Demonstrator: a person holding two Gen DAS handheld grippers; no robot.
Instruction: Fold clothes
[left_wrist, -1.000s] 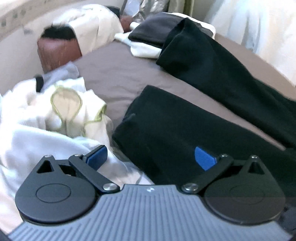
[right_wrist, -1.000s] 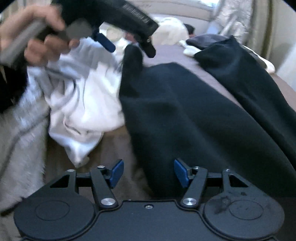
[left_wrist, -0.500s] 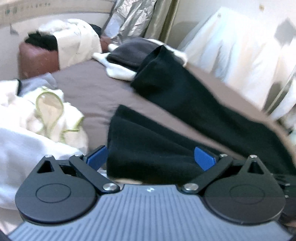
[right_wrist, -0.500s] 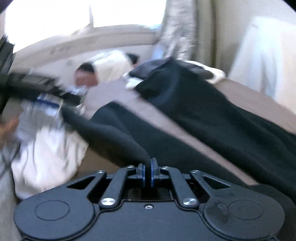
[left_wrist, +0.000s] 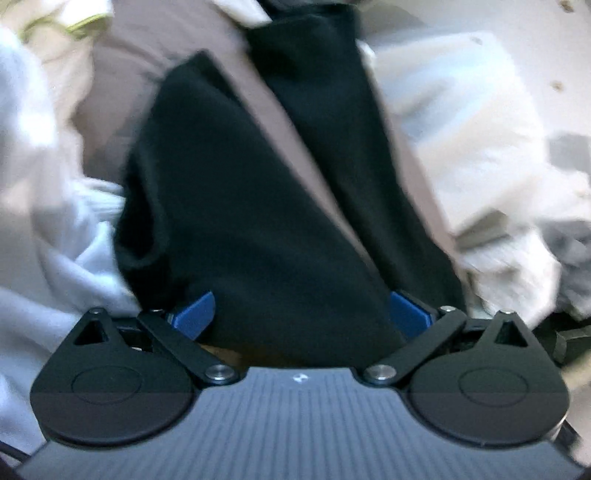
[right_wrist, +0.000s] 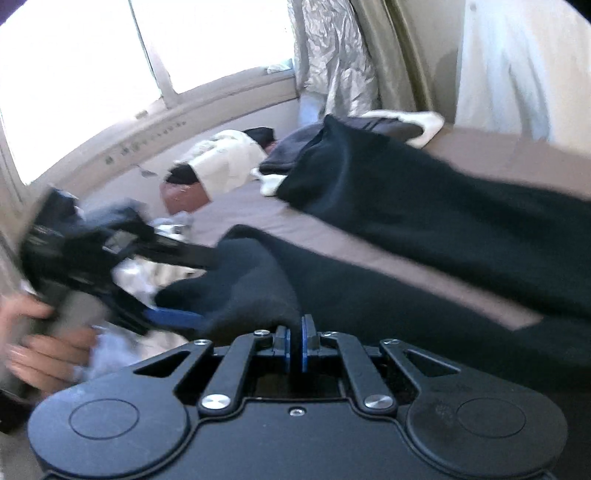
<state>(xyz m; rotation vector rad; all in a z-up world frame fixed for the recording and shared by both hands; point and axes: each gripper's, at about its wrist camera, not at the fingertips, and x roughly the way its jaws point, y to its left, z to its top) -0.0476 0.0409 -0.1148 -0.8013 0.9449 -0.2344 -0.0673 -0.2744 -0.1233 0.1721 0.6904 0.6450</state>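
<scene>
Black trousers (right_wrist: 424, 221) lie spread on the brown bed (right_wrist: 240, 206), two legs running from near to far right. The right gripper (right_wrist: 295, 345) has its fingers pinched tight on a raised fold of the near leg, cloth peaking up between the blue pads. The left gripper (left_wrist: 301, 314) has its fingers spread wide, straddling the near leg's edge and not pressing on it; the right-wrist view shows one blue finger just under the hem and a hand (right_wrist: 40, 343) on the handle. White clothes (left_wrist: 48, 206) are heaped at the left, just beside the trousers.

The fabric looks soft, thick and limp, probably light, so it will sag and drag, not slip. Best hold is likely hem or waistband corners, through both layers, so the fold stays square.
</scene>
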